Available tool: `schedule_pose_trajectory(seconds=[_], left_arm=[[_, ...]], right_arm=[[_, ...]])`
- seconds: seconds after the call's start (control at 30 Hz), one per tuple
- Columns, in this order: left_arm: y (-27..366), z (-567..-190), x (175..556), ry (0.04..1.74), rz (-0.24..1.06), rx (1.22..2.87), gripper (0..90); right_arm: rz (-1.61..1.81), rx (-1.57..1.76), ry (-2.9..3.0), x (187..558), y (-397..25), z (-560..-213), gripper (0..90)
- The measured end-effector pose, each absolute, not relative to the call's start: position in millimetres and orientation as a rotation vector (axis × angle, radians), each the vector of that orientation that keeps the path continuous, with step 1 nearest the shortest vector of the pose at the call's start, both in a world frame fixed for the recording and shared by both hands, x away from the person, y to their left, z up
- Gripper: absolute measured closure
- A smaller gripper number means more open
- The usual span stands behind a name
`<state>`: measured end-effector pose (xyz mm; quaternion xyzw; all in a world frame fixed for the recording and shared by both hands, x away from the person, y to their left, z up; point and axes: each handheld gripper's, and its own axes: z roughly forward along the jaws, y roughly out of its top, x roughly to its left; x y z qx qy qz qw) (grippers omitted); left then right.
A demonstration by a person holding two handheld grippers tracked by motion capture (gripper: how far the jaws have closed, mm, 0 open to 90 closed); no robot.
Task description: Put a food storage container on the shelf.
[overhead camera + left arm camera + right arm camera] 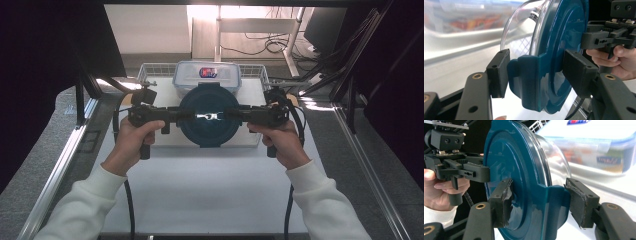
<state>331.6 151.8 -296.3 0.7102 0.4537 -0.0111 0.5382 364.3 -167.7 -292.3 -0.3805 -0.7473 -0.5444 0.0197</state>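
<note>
A round clear bowl with a dark teal lid (209,117) is held up off the white table, lid facing the high view. My left gripper (186,116) is shut on the lid's left latch tab (531,80), one pad (499,72) on the bowl side and the other on the lid's face. My right gripper (234,115) is shut on the opposite latch tab (556,205), with worn pads (505,202) pressing on both sides. In the left gripper view my left gripper (537,71) clamps the rim; in the right gripper view my right gripper (540,201) does the same.
Behind the bowl a rectangular clear box with a red and blue label (206,75) sits in a wire basket (149,73). A white board (210,180) covers the table. Black frame posts (80,100) stand at both sides, with cables on the floor beyond.
</note>
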Motion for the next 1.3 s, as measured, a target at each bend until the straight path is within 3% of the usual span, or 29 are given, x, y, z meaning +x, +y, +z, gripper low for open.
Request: schedule_pose_trajectory(seconds=[0.7,1.3], left_arm=[[161,-241,371,1.054,-0.006,1.681,40.7],[177,-215,434,1.071,-0.046,1.647,39.6]], right_arm=[[-1.719,-1.167,-2.313,403,-162,-238,40.4],[-1.719,-1.229,-2.304,456,-144,-204,40.5]])
